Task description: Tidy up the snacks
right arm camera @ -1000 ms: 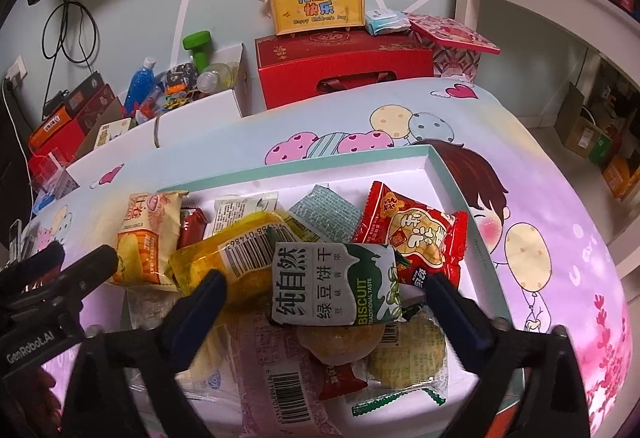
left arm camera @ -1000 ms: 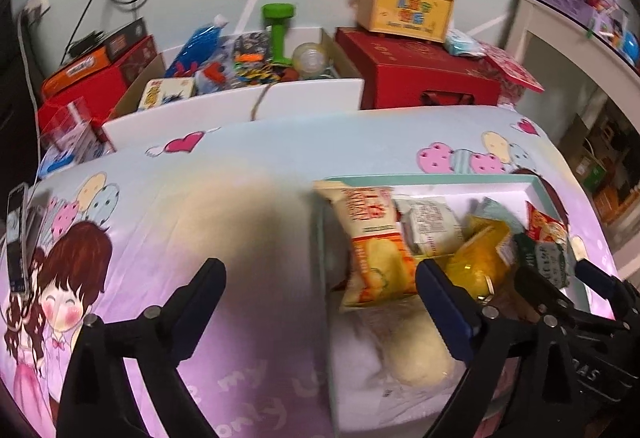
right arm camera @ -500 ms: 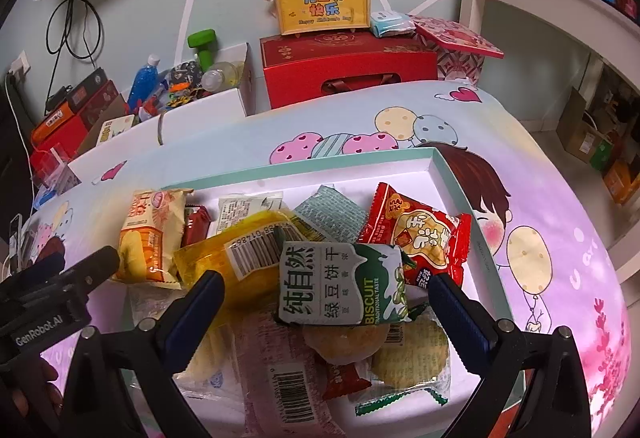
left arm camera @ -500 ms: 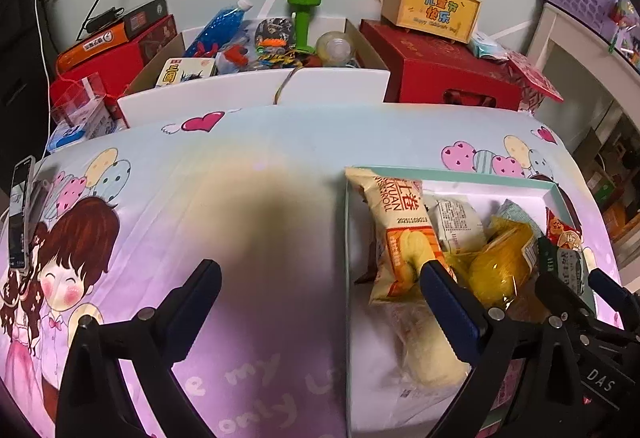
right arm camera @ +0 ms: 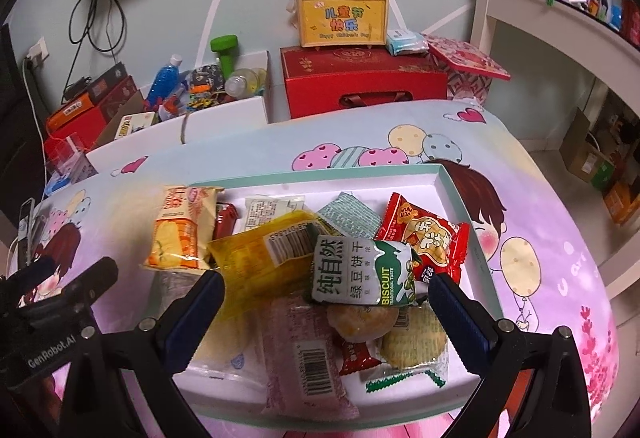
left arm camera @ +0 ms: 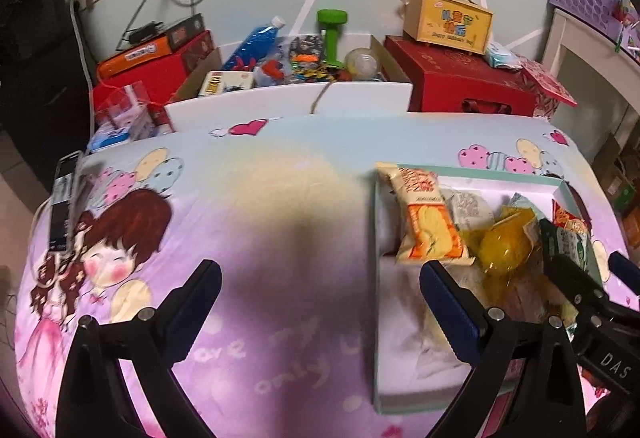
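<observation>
A shallow tray with a teal rim lies on a cartoon-print cloth and holds several snack packets. Among them are a green-and-white biscuit packet, a yellow packet, a red packet, an orange-and-cream chip bag and a pink packet. My right gripper hangs open over the tray's near half, above the biscuit packet, holding nothing. My left gripper is open over bare cloth, its right finger at the tray's left edge.
Behind the table stand a white carton of bottles and toys, a red gift box topped by a yellow case, and red boxes. A phone lies at the cloth's left edge. White shelving is on the right.
Both views have pulled back and up slightly. My left gripper has shifted left, so the tray sits further right in its view. Both stay open; the snacks have not moved.
</observation>
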Tool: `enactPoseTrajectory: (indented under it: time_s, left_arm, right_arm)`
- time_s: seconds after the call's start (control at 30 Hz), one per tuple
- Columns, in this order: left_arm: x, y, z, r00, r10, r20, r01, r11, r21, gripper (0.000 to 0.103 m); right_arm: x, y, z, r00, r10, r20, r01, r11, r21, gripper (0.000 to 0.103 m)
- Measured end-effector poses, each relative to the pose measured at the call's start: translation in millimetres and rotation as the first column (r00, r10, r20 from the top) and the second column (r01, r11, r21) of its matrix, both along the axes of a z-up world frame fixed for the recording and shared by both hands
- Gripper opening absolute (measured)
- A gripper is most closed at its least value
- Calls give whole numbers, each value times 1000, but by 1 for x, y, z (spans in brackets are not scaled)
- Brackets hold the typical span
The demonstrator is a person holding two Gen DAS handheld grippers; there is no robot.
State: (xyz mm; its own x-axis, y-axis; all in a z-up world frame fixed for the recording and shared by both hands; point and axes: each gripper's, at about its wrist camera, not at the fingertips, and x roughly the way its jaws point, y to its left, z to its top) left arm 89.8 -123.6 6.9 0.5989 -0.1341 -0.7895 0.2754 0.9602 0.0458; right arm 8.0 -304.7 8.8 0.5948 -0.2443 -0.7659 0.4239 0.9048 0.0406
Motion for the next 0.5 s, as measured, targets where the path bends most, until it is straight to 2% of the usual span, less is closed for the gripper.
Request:
enactPoseTrajectory:
  time_s: [0.1,0.5]
  left_arm:
    - [-10,7,3,998,57,24,-58,997,58,99]
    - [-48,47,-1,995,94,14,-95,993,65,99]
  right_arm:
    - [-6,6,4,1000,12,7,-12,1000,-13,103]
    - [-30,26,15,998,42,37,-41,999,-23,103]
